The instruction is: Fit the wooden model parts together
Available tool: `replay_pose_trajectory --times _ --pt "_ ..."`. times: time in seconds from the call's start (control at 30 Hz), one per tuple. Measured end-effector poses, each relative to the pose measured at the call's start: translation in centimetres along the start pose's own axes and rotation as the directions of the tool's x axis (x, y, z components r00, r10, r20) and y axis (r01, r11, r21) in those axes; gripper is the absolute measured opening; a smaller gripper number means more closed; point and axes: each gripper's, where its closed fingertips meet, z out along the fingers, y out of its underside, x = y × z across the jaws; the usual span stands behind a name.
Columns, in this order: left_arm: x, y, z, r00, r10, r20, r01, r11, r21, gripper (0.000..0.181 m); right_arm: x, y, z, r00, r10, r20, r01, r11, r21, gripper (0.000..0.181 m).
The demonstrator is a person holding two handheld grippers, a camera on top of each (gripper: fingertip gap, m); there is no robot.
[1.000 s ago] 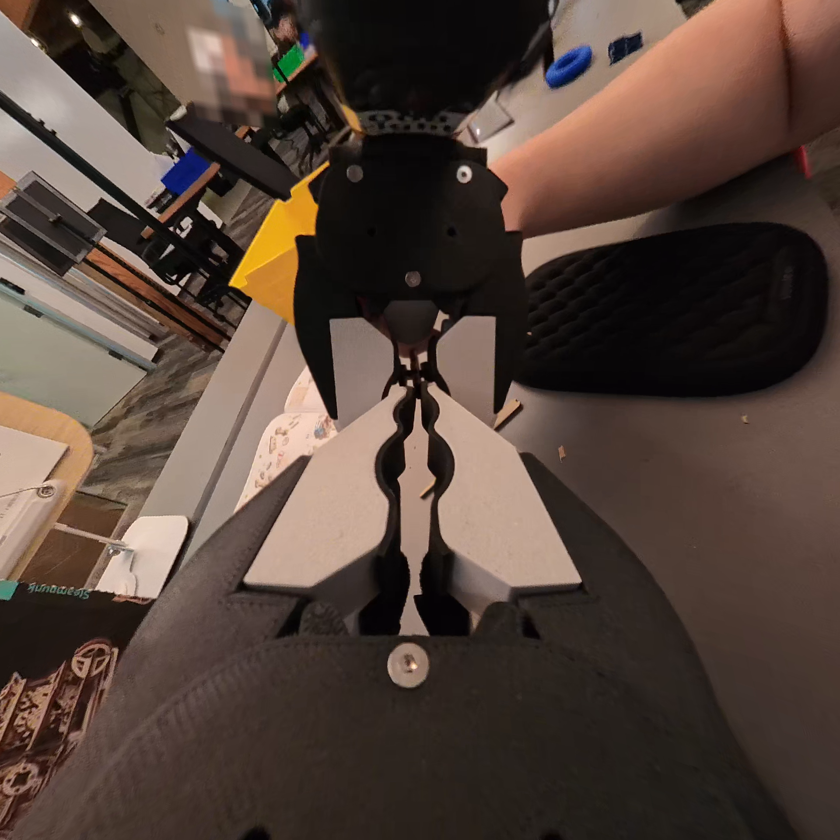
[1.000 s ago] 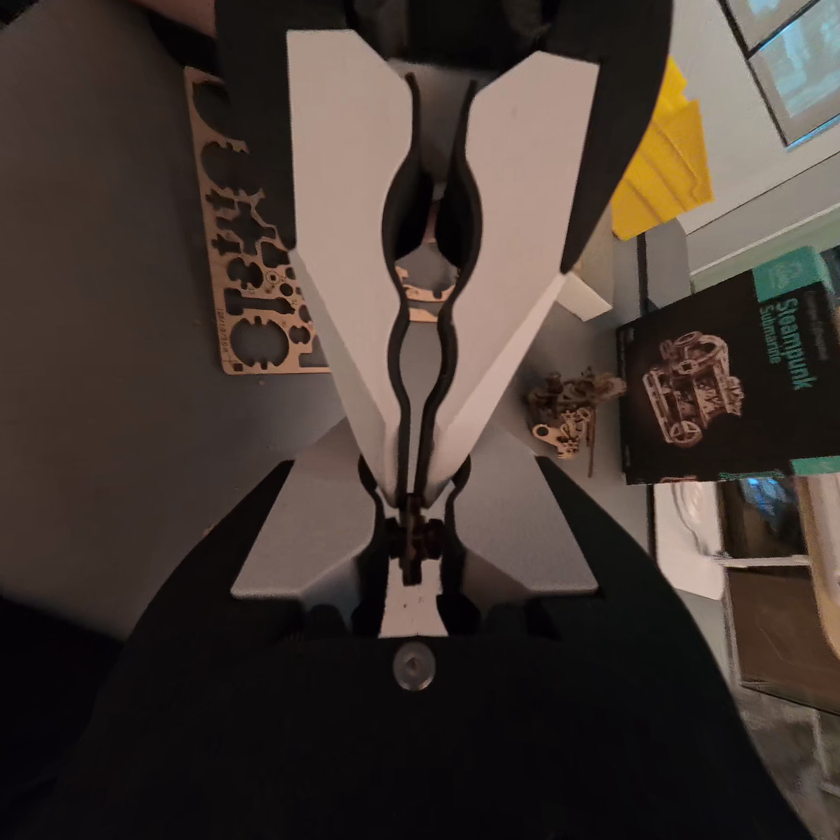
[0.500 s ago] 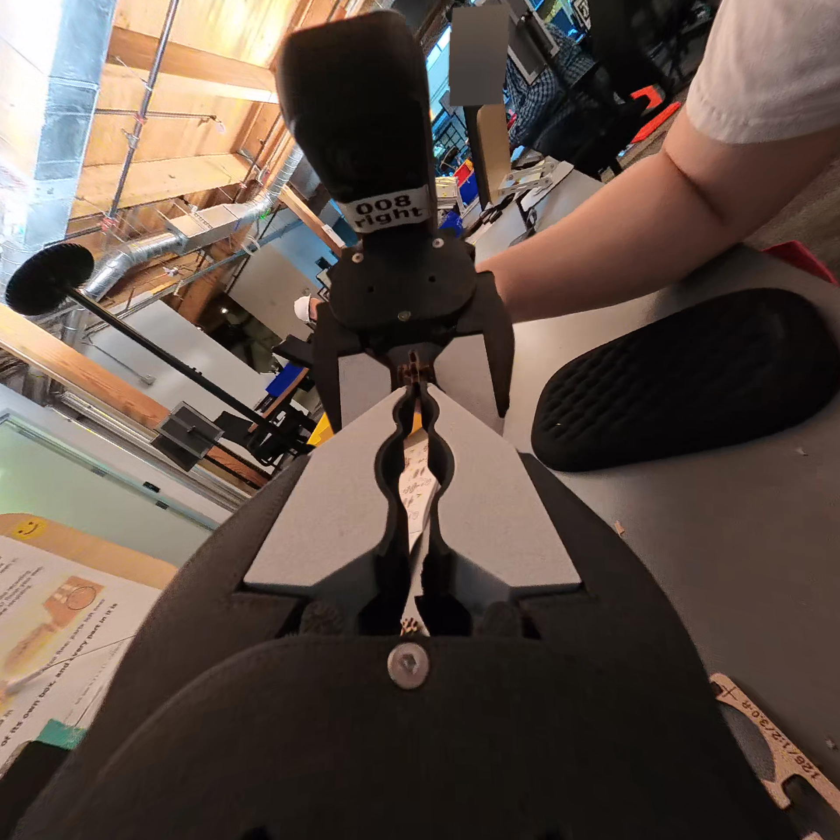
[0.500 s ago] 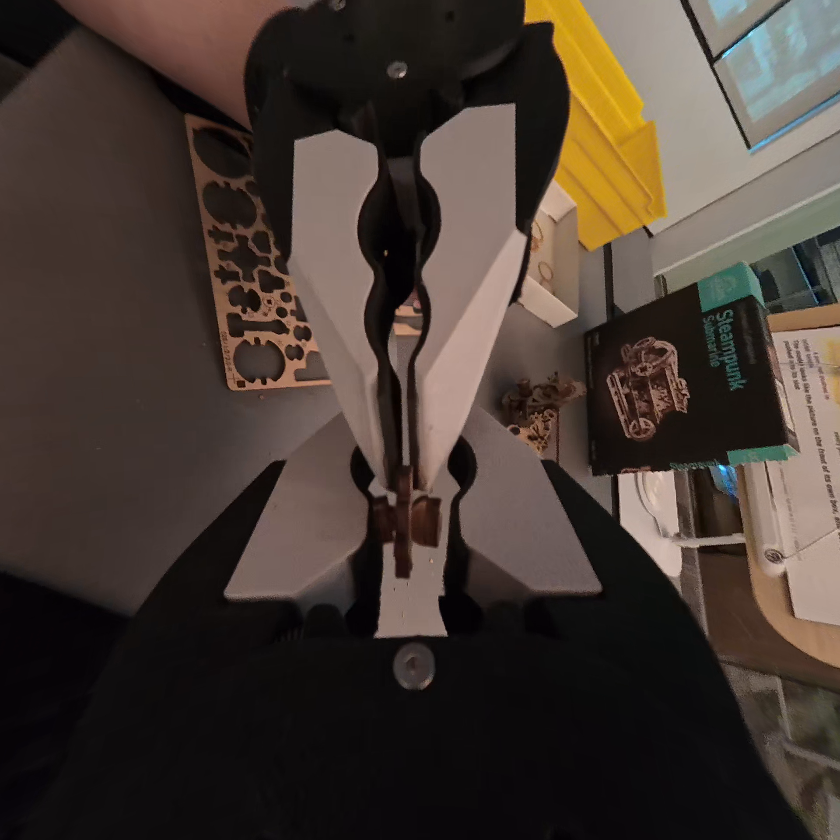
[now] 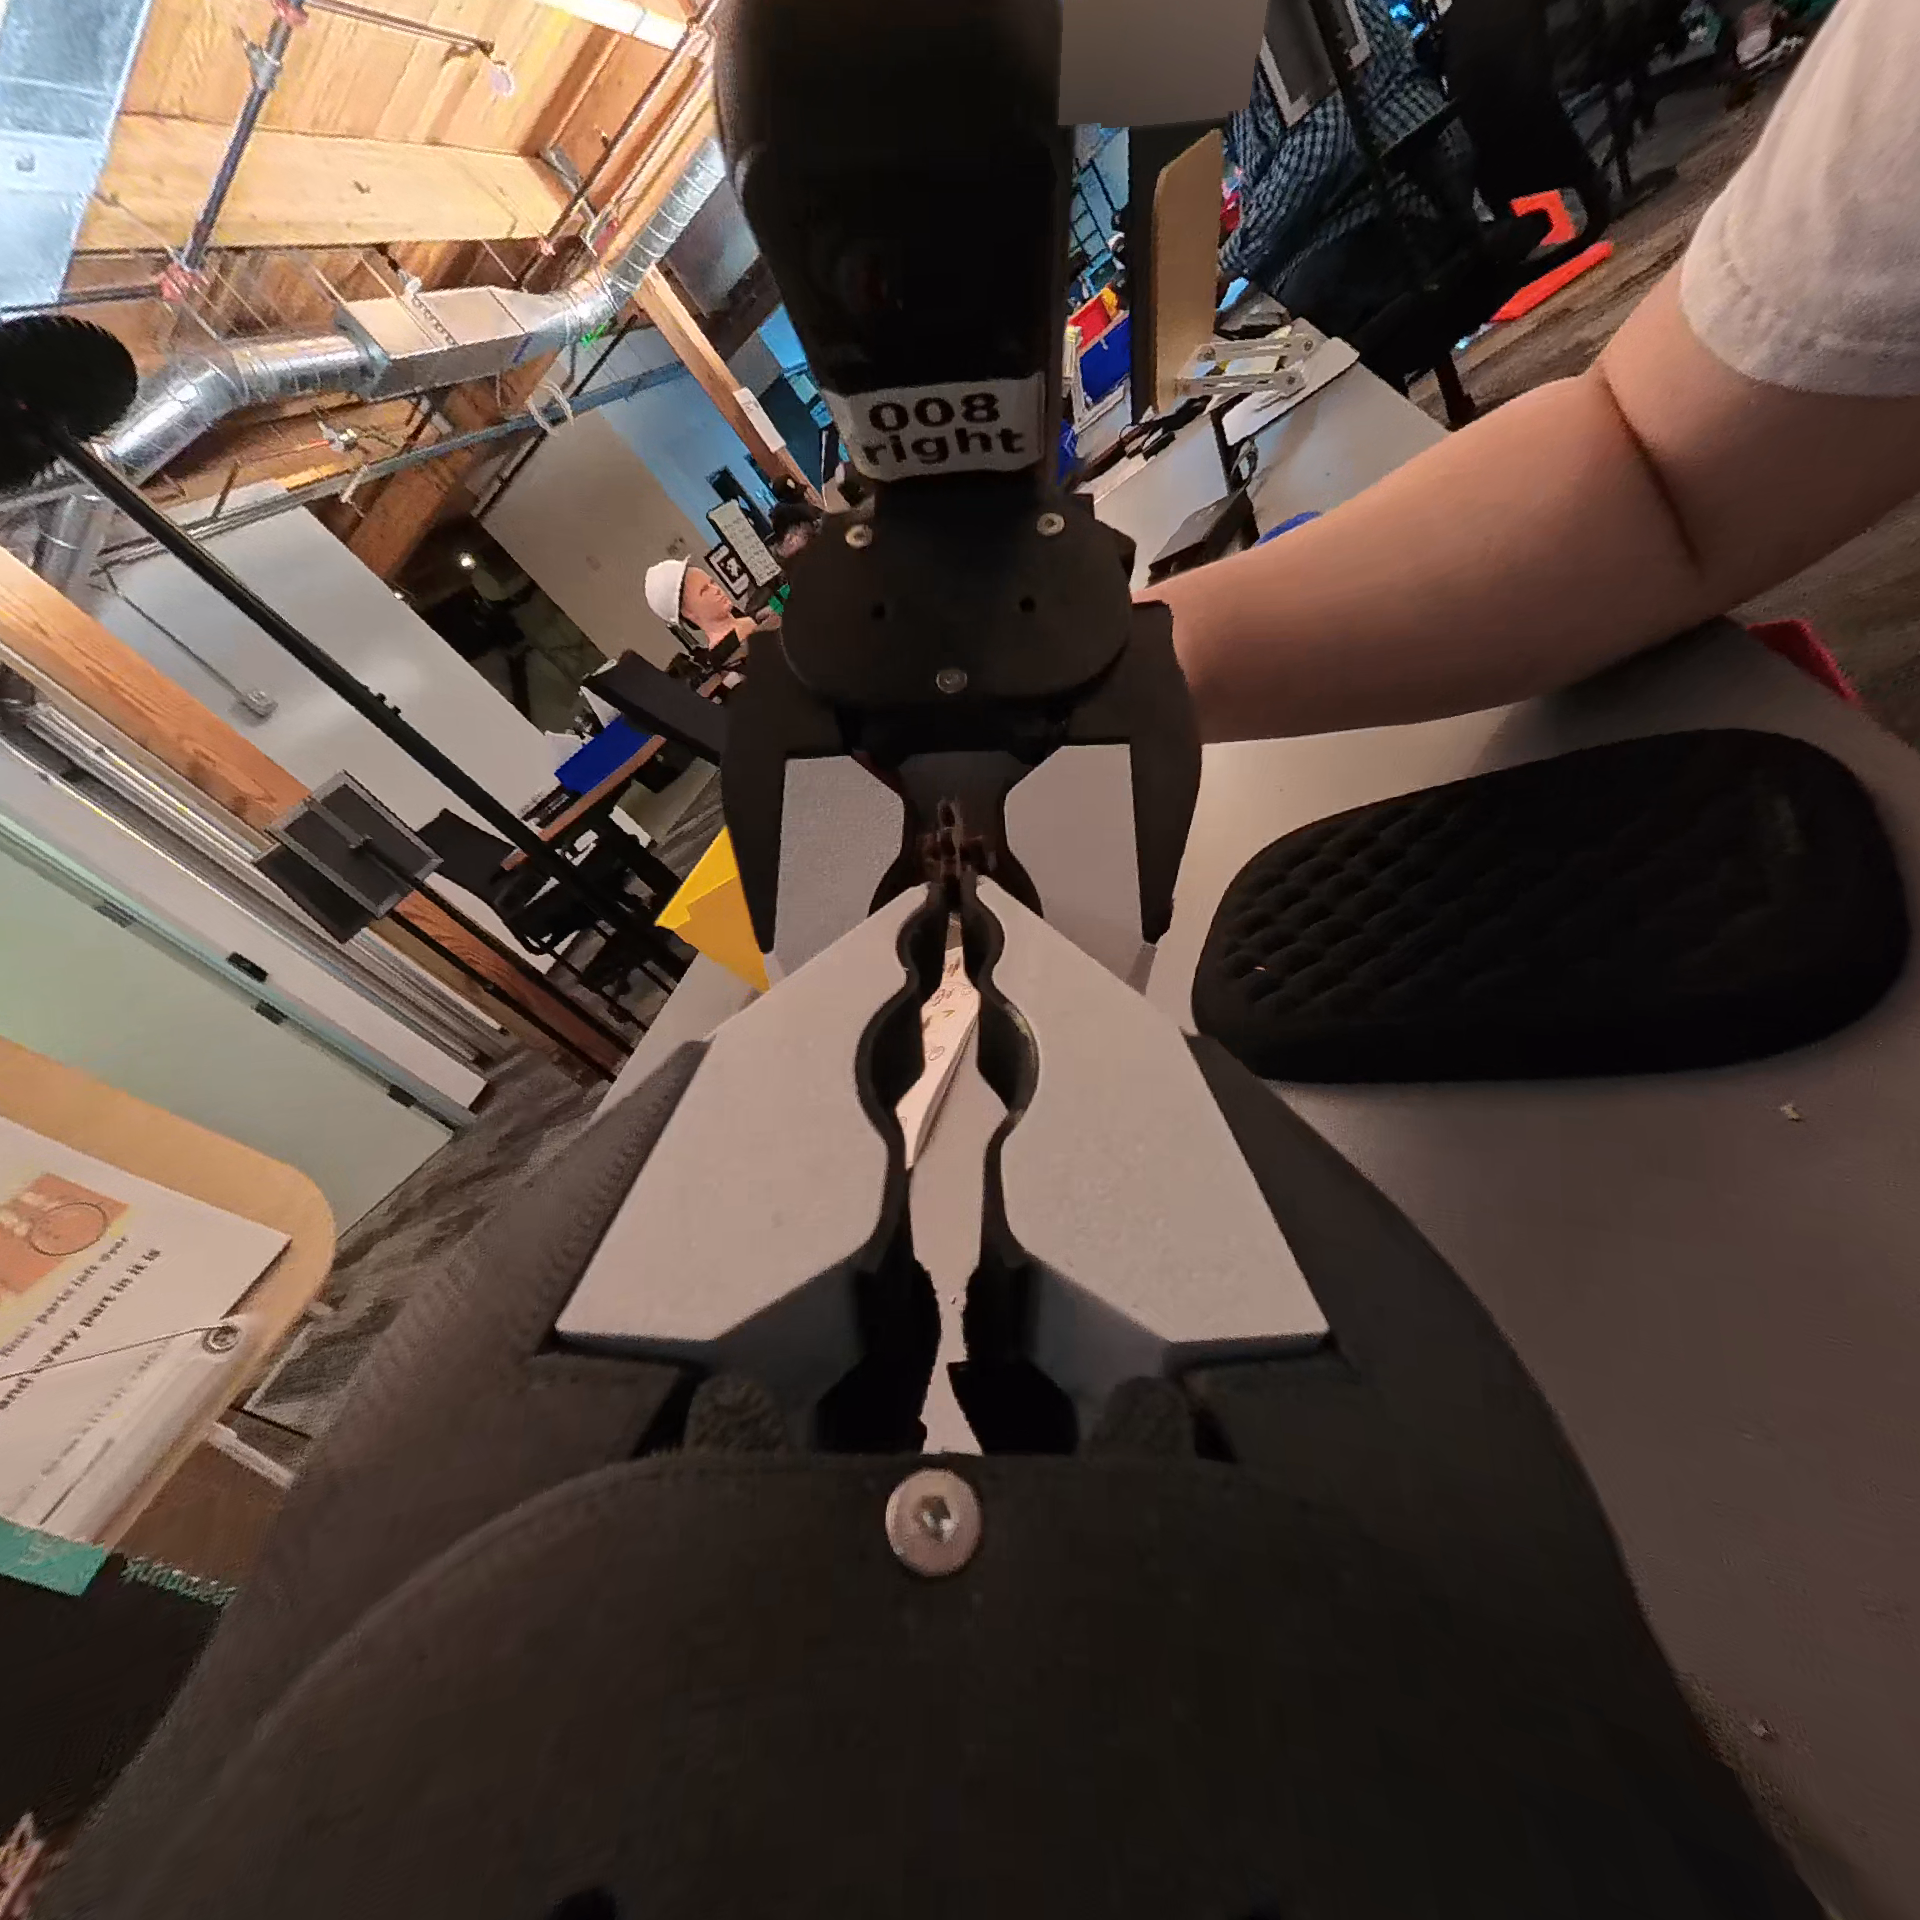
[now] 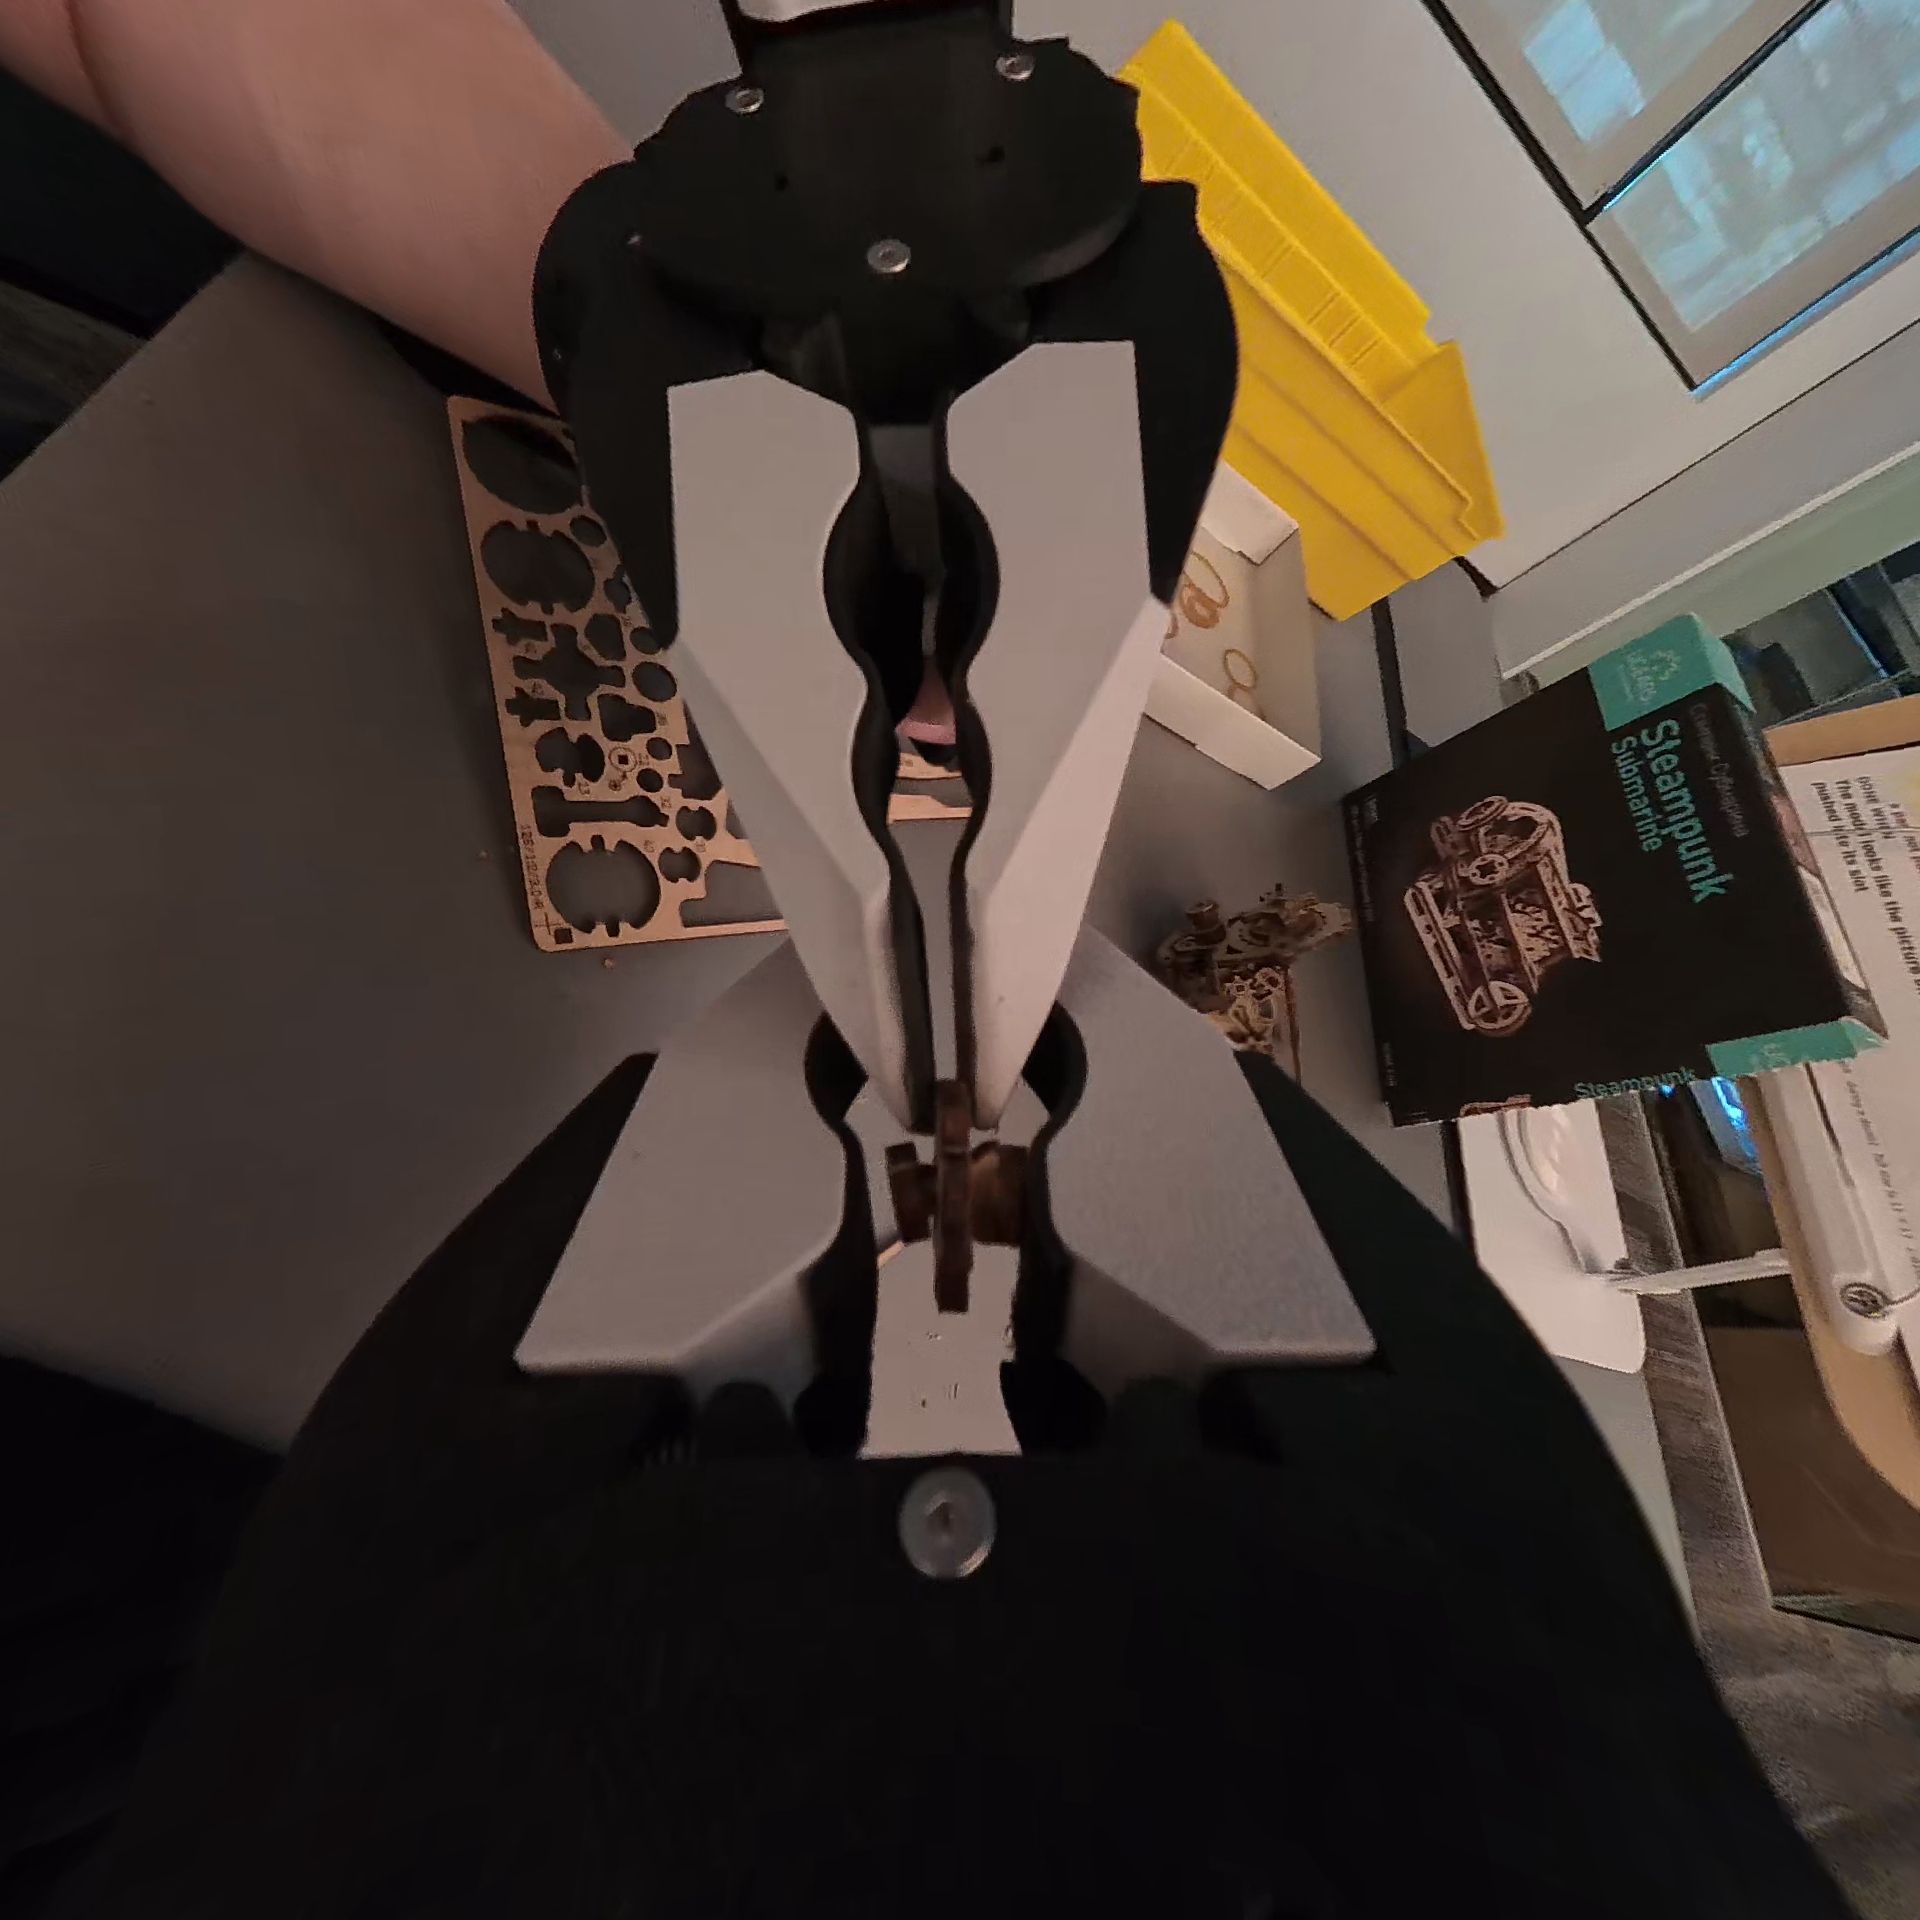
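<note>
My two grippers meet tip to tip above the grey table (image 5: pixel 1610 1351). My left gripper (image 5: pixel 951 894) is shut on a thin dark wooden disc held edge-on (image 6: pixel 951 1226). In the right wrist view the left gripper (image 6: pixel 948 1107) comes down from the top and lies over my right fingers. My right gripper (image 6: pixel 948 925) is closed on a small wooden cross piece (image 6: pixel 906 1195) deep between its jaws, where the disc sits in it. In the left wrist view the right gripper (image 5: pixel 951 821) faces me, with the joined wooden parts (image 5: pixel 951 847) at its tips.
A wooden sheet with cut-outs (image 6: pixel 613 727) lies flat on the table. A part-built wooden model (image 6: pixel 1247 966), a black box (image 6: pixel 1621 862), a white tray (image 6: pixel 1236 665) and a yellow bin (image 6: pixel 1340 343) stand beyond. A black padded rest (image 5: pixel 1538 904) lies under a person's forearm (image 5: pixel 1455 561). The left gripper's tips are roughly 7 centimeters from the right gripper's.
Both grippers have tilted upward together, still tip to tip. The left view now looks over the table into the room. The wooden disc sits deeper between the right jaws.
</note>
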Motion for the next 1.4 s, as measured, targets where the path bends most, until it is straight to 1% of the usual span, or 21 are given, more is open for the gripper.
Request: replay_pose_trajectory --times 0.07,0.2,0.3,0.4,0.5,0.57,0.6,0.67,0.73,0.8,0.87,1.0,1.1,1.13,1.2,1.33,1.4 --pt "0.2 0.1 0.1 1.0 -0.02 -0.017 0.02 1.0 -0.006 0.001 -0.1 0.3 0.0 1.0 -0.013 0.006 0.013 1.0 -0.022 0.016" --pt "0.5 0.5 0.1 0.998 -0.054 -0.042 0.052 0.997 -0.063 0.001 -0.2 1.4 0.1 0.998 -0.056 0.001 0.055 0.992 -0.114 0.016" --pt "0.5 0.8 0.2 0.993 -0.104 -0.05 0.099 0.99 -0.098 0.001 0.0 1.8 0.2 0.998 -0.061 -0.015 0.058 0.989 -0.137 0.018" --pt "0.1 0.5 0.1 0.973 -0.223 -0.057 0.219 0.973 -0.072 0.001 0.3 1.7 0.1 1.0 -0.022 -0.014 0.02 0.994 -0.112 0.029" --pt "-0.5 -0.1 -0.1 0.926 -0.368 -0.088 0.369 0.929 -0.008 0.001 0.2 1.1 -0.5 0.999 0.038 0.034 -0.038 0.999 -0.015 0.029" --pt "-1.0 -0.2 -0.2 0.889 -0.446 -0.103 0.451 0.892 0.028 0.0 0.4 0.3 -1.0 0.99 0.119 0.069 -0.123 0.991 0.054 0.029" --pt "-1.2 -0.3 -0.2 0.873 -0.476 -0.105 0.483 0.875 0.046 0.001 0.3 0.0 -1.2 0.983 0.155 0.099 -0.163 0.984 0.073 0.029" --pt "-1.7 -0.5 -0.3 0.856 -0.507 -0.102 0.515 0.853 0.085 0.0 0.3 -0.1 -1.1 0.977 0.185 0.11 -0.193 0.979 0.07 0.03" --pt "-1.9 -0.7 -0.4 0.855 -0.509 -0.103 0.518 0.848 0.112 0.0 -0.3 -0.3 -0.9 0.969 0.203 0.14 -0.213 0.975 0.059 0.03" --pt "-1.8 -0.4 -0.3 0.856 -0.508 -0.098 0.516 0.851 0.099 0.0 -0.5 -0.3 -0.7 0.958 0.237 0.161 -0.249 0.967 0.053 0.029" --pt "-2.0 -0.4 -0.3 0.852 -0.515 -0.093 0.523 0.845 0.111 0.0 -0.3 -0.3 -0.8 0.947 0.276 0.163 -0.287 0.957 0.048 0.029" --pt "-2.1 0.0 -0.3 0.847 -0.524 -0.086 0.53 0.842 0.1 0.001 0.2 -0.1 -0.9 0.94 0.309 0.144 -0.316 0.948 0.031 0.027" --pt "-1.5 0.1 0.0 0.866 -0.492 -0.092 0.499 0.863 0.081 0.0 -0.3 0.6 -0.3 0.929 0.338 0.152 -0.337 0.941 -0.037 0.029" --pt "-1.3 0.2 0.1 0.874 -0.478 -0.088 0.484 0.873 0.066 0.0 -0.3 1.1 0.0 0.93 0.34 0.136 -0.334 0.94 -0.066 0.03" --pt "-0.8 0.5 0.4 0.884 -0.459 -0.091 0.463 0.886 0.024 0.0 -0.9 1.6 0.3 0.927 0.345 0.148 -0.331 0.937 -0.113 0.029" --pt "0.0 1.4 0.6 0.902 -0.422 -0.093 0.418 0.907 -0.06 0.001 -1.7 3.2 0.7 0.945 0.298 0.132 -0.263 0.938 -0.227 0.028" --pt "0.3 1.5 0.6 0.911 -0.401 -0.097 0.395 0.915 -0.08 0.001 -2.1 3.4 0.7 0.948 0.285 0.142 -0.244 0.937 -0.248 0.075"
